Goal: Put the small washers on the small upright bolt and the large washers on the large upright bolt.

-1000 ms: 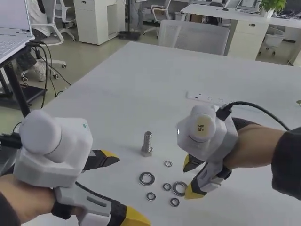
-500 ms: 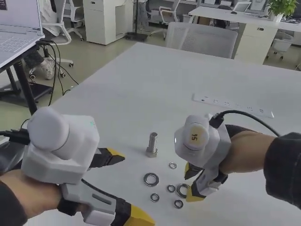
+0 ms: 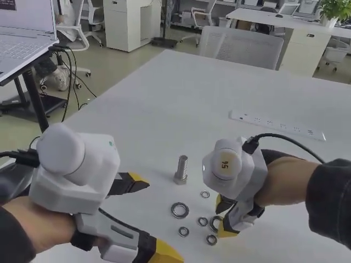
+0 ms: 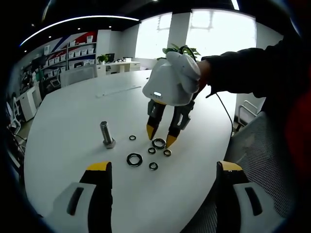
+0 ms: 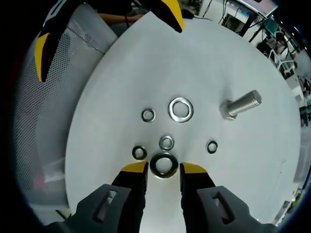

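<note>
Head view: left gripper (image 3: 152, 219), lower left, jaws wide apart. Right gripper (image 3: 222, 219), lower centre-right, jaws straddling a large washer (image 3: 211, 223). Upright bolt (image 3: 181, 169) at centre.
Left gripper view: large washer between the right gripper's tips, centre.
Right gripper view: jaws parted, large washer between them, bottom centre, narrow gaps either side; upright bolt upper right

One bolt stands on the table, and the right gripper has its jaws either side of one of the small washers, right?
Not quite. The right gripper view shows the right gripper set around a large washer, not a small one. The rest holds: one bolt stands on the table.
</note>
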{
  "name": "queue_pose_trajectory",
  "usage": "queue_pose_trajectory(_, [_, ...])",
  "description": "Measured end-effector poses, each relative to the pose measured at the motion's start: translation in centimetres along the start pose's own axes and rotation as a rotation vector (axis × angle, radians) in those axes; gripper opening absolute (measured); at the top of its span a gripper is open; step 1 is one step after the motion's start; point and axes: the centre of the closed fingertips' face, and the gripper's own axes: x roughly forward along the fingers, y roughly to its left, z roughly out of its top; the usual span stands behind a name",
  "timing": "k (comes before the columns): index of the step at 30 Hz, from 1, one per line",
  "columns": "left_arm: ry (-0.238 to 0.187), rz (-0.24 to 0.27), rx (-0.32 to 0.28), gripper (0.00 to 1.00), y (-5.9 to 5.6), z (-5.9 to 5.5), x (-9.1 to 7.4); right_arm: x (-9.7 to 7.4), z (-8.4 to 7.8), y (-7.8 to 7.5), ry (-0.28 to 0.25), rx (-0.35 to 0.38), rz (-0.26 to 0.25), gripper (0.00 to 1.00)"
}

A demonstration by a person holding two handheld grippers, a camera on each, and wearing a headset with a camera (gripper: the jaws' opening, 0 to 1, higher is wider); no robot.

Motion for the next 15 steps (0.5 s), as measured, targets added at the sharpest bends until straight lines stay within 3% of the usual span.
queue_pose_trajectory(15, [-0.003,-0.001,0.001,0.88,-0.16,0.14,0.05,0.08,-0.21,0.11,-0.006,0.057,0.030,0.26])
